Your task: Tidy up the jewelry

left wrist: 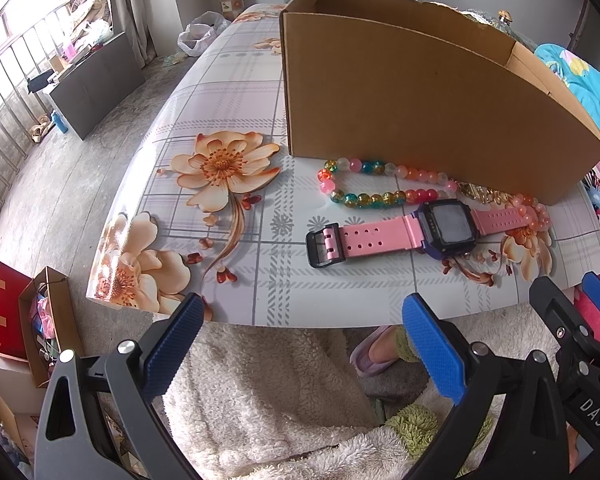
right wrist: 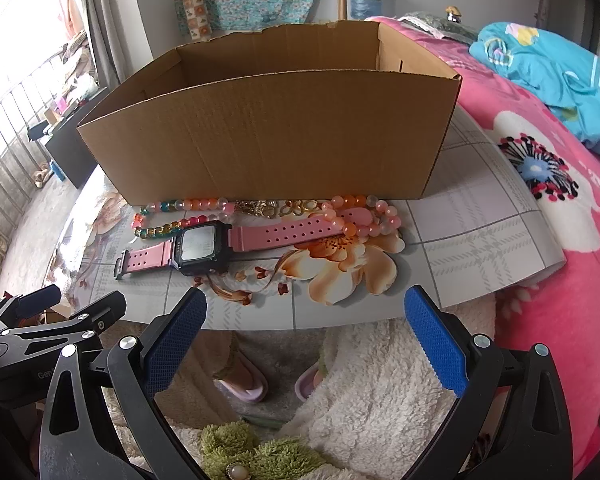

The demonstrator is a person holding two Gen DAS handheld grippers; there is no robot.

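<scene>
I hold both tools back from the near edge of the floral-print tabletop [left wrist: 236, 80], above a fluffy cream robe [left wrist: 268, 392]. My left tool [left wrist: 302, 344] has its 2 blue-padded fingers [left wrist: 172, 348] spread wide apart, gripping nothing. My right tool [right wrist: 306, 344] is the same, its fingers [right wrist: 436, 344] parted and empty; in the left wrist view it shows at the far right edge.

Ahead of both tools stands an open brown cardboard box [right wrist: 268, 136], its long wall facing me. The jewelry lies on the tabletop between the tools and that wall. A pink-strapped digital watch with a dark square case [left wrist: 444, 228] lies flat, strap stretched out, nearest to me. Just beyond it, close against the foot of the box, a string of multicoloured glass beads [left wrist: 364, 184] forms a long loop. To the right of that loop sits a small gold-coloured chain piece [right wrist: 288, 208], and further right a cluster of pale pink and orange beads [right wrist: 364, 216] overlaps the watch strap's end.

To the right of the tabletop spreads a pink flowered blanket [right wrist: 560, 320].
</scene>
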